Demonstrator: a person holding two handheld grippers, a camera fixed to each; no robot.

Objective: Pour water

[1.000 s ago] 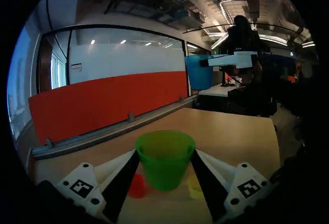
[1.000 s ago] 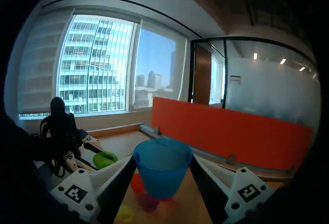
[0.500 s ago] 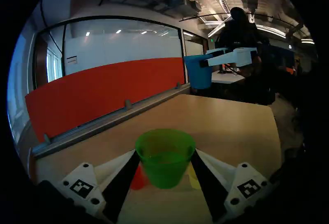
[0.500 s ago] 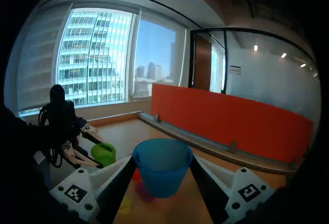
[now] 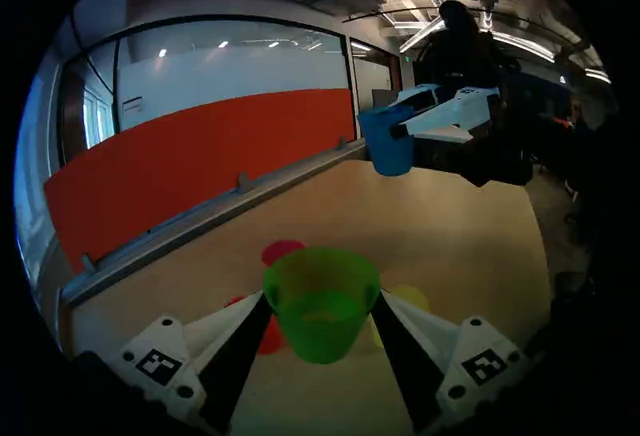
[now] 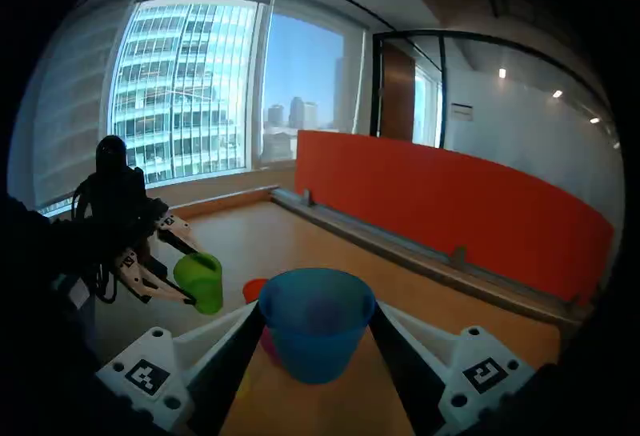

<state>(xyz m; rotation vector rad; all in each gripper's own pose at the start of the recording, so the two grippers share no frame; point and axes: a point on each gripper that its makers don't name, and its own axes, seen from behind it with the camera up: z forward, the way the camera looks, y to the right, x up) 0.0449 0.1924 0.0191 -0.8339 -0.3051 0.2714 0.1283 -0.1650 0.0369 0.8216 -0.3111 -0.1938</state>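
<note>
My left gripper [image 5: 322, 320] is shut on a green cup [image 5: 322, 302], held upright above the wooden table [image 5: 448, 228]; a paler level shows low inside the cup. My right gripper [image 6: 317, 332] is shut on a blue cup [image 6: 317, 322], also upright. In the left gripper view the blue cup [image 5: 386, 142] hangs farther off in the right gripper's [image 5: 398, 134] white fingers. In the right gripper view the green cup [image 6: 200, 280] sits in the left gripper [image 6: 194, 278] at left, held by a dark-sleeved hand.
Small cups stand on the table below: a pink one [image 5: 282, 250], a red one [image 5: 270, 334] and a yellow one [image 5: 406, 298]. The red cup [image 6: 254, 288] also stands beside the blue cup. An orange partition [image 5: 200, 156] with a metal rail lines the table's far edge.
Both views now look further down onto the table. The small cups have come out from behind the held cups. The green cup has drawn closer to the blue one.
</note>
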